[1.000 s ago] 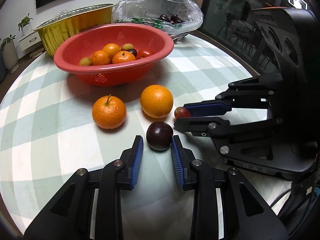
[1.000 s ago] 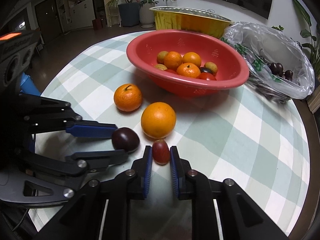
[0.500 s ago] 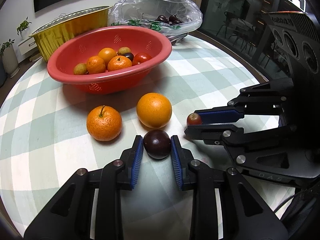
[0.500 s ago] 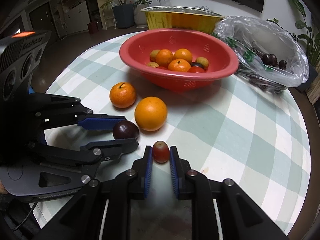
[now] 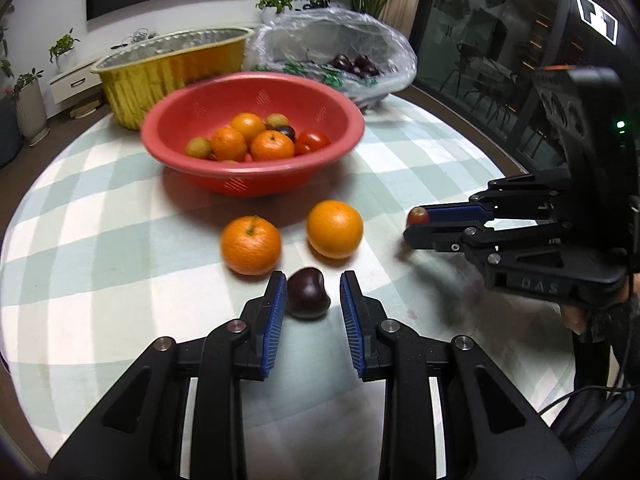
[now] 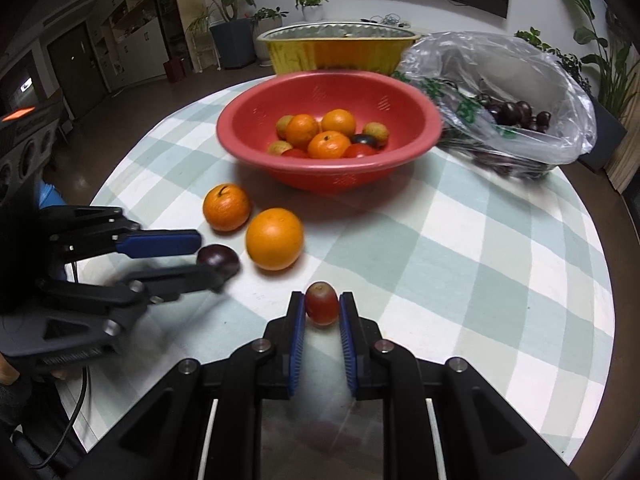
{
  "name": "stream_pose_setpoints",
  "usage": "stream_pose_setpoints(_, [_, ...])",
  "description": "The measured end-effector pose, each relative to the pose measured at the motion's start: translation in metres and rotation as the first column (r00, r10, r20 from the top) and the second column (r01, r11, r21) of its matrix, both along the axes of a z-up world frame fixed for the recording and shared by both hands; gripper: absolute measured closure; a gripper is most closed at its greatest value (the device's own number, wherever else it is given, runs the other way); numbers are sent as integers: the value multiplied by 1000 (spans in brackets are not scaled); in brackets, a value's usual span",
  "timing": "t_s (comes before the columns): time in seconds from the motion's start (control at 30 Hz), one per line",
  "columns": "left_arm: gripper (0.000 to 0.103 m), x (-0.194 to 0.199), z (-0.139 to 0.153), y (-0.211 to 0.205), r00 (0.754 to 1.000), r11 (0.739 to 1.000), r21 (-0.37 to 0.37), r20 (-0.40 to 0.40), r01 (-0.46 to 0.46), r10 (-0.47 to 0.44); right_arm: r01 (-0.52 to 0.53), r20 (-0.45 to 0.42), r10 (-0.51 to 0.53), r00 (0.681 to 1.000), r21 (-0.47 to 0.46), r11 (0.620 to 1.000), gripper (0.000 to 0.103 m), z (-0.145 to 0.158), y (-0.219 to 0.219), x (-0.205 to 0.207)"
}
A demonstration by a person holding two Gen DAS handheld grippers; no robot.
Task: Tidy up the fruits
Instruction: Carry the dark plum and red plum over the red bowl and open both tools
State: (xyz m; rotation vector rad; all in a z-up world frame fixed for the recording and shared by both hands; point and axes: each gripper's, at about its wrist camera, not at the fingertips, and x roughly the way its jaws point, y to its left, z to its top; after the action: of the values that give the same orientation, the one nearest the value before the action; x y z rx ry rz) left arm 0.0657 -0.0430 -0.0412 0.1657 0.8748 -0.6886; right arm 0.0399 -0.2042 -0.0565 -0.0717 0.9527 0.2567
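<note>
On the table [image 6: 460, 248], the bowl [image 6: 332, 176] sat at twelve o'clock, the tub [image 6: 340, 54] behind it, the bag [image 6: 520, 80] at two. Two oranges [image 6: 274, 239] lay before the bowl, the plum [image 6: 218, 258] at nine, the grape [image 6: 321, 309] at six.

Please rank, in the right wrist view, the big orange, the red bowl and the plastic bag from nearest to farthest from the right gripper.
From the right gripper:
1. Big orange, just ahead, slightly left.
2. Red bowl, mid-table behind it.
3. Plastic bag, far right edge.
</note>
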Motion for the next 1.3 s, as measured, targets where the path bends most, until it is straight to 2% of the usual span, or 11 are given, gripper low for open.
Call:
stream_pose_setpoints(0.23, [76, 3, -10, -10, 998, 999, 30, -51, 45, -44, 18, 0, -18, 1000, 10, 1000, 84, 2, -6, 2])
stream_pose_setpoints(0.3, [75, 2, -12, -17, 998, 998, 41, -43, 46, -44, 15, -1, -15, 1000, 11, 1000, 84, 1, -5, 1])
stream_pose_setpoints(0.33, [74, 2, -13, -18, 998, 998, 43, -44, 45, -43, 13, -2, -13, 1000, 13, 1000, 84, 0, -4, 1])
stream_pose_setpoints(0.4, [56, 4, -18, -22, 999, 997, 61, -41, 36, -34, 13, -3, -13, 1000, 16, 1000, 84, -1, -3, 1])
stream_pose_setpoints(0.47, [53, 5, -23, -23, 998, 997, 73, -45, 35, -32, 13, -2, -13, 1000, 18, 1000, 84, -1, -4, 1])
stream_pose_setpoints(0.57, [58, 3, -24, -25, 999, 996, 87, -26, 35, -33, 15, 0, -15, 1000, 24, 1000, 84, -1, -5, 0])
stream_pose_setpoints(0.6, [68, 2, -24, -27, 999, 995, 86, -24, 42, -40, 16, 0, -16, 1000, 26, 1000, 84, -1, -5, 0])
stream_pose_setpoints(0.67, [80, 0, -24, -32, 997, 995, 72, -35, 66, -63, 18, 0, -18, 1000, 30, 999, 84, -2, -5, 0])
stream_pose_setpoints(0.73, [80, -3, -25, -37, 998, 993, 93, -14, 68, -67, 17, 2, -17, 1000, 34, 999, 84, -1, -5, -1])
stream_pose_setpoints(1.0, [80, -4, -17, -26, 999, 998, 42, -22, 48, -47, 25, 10, -26, 1000, 42, 999, 84, 2, -6, -2])
stream_pose_setpoints(1.3, [80, 5, 17, 7, 1000, 1000, -24, 8, -14, 14, 35, 16, -35, 999, 42, 998, 84, 9, -10, 0])
